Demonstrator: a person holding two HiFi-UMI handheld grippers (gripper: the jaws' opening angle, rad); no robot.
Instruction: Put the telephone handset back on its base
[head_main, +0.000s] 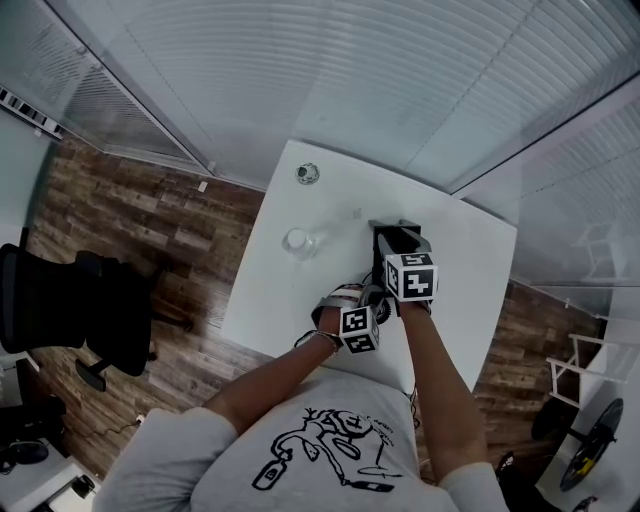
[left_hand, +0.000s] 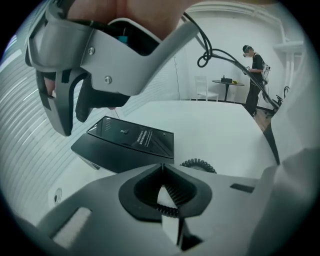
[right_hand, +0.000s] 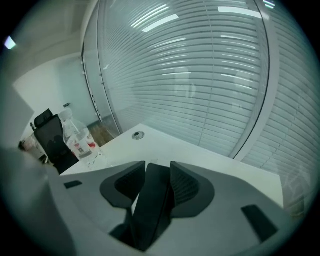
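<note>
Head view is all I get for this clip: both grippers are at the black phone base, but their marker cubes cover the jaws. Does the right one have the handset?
Observer: Yes. The right gripper view shows the right gripper closed on the dark handset, which stands between its pads.
Operator: And the left one?
Observer: The left gripper has its jaws together, with a stretch of the coiled cord caught between them.
Operator: Anything lying on the base?
Observer: In the left gripper view, the part of the phone base that shows has no handset on it. More of the cord lies on the table beside it.
</note>
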